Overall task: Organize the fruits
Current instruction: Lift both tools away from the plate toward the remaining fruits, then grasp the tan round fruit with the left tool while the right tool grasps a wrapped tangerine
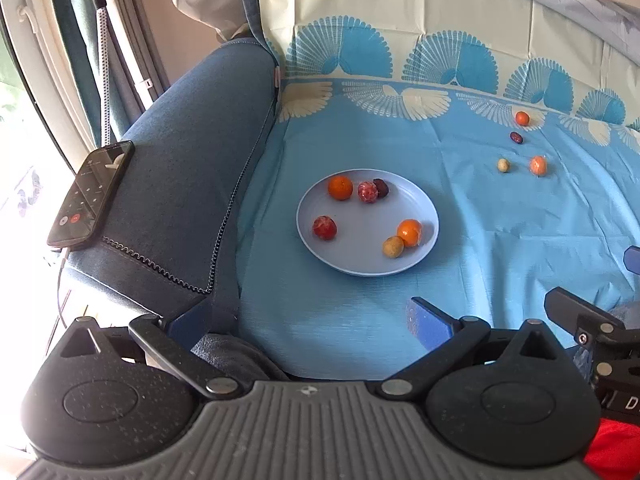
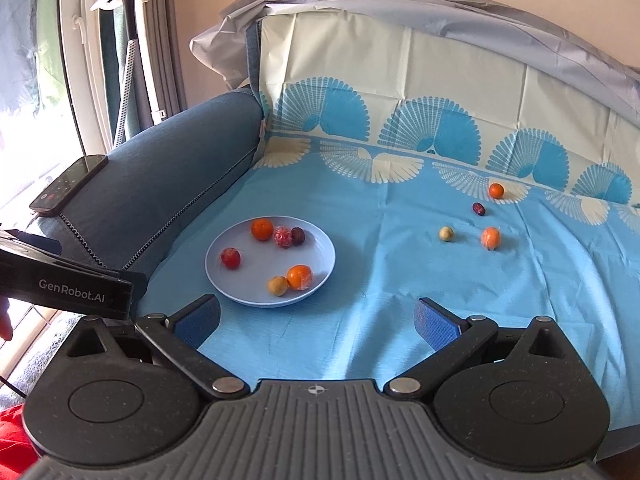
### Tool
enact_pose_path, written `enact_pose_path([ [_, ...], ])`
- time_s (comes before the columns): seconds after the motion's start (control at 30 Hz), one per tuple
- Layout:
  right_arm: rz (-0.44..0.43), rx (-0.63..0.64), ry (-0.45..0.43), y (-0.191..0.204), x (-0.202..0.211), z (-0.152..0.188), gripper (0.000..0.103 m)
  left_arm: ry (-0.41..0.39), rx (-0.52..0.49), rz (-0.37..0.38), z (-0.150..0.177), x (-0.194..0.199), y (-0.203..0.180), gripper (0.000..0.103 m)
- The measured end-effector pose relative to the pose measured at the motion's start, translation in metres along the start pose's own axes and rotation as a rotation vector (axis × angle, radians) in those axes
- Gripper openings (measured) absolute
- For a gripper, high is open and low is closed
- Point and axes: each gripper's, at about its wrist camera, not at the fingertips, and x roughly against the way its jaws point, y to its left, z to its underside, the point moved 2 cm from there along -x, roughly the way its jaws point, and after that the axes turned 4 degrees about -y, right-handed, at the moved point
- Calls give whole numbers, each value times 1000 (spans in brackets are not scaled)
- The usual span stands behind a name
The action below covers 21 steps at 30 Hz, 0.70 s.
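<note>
A pale blue plate [image 1: 360, 260] [image 2: 224, 280] sits on the blue cloth and holds several small fruits: oranges, red ones, a dark one and a yellow one. To its far right, several more lie loose on the cloth: an orange [image 1: 522, 118] [image 2: 496, 191], a dark fruit [image 1: 516, 137] [image 2: 479, 209], a yellow one [image 1: 503, 165] [image 2: 446, 234] and a wrapped orange [image 1: 538, 165] [image 2: 491, 238]. My left gripper [image 1: 308, 320] is open and empty, well short of the plate. My right gripper [image 2: 316, 320] is open and empty, also short of the plate.
A blue sofa armrest [image 1: 192, 168] [image 2: 168, 168] rises left of the cloth with a phone [image 1: 92, 194] [image 2: 68, 184] on it. The sofa back [image 2: 400, 80] stands behind the fruits. A window is at far left. The left gripper's body [image 2: 68, 288] shows at the right view's left edge.
</note>
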Motion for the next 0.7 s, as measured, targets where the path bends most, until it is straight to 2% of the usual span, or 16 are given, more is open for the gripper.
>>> enact_pose_path([
  [0.17, 42, -55, 3, -28, -9, 2, 102, 17, -22, 15, -15, -16, -21, 103],
  [0.37, 156, -130, -13, -88, -28, -4, 102, 1, -56, 60, -50, -47, -67, 103],
  [0.57, 283, -185, -17, -162, -70, -11, 102, -29, -131, 131, -90, -101, -141, 103],
  [0.7, 361, -191, -24, -214, -121, -15, 102, -30, -206, 184, -117, -157, -200, 103],
])
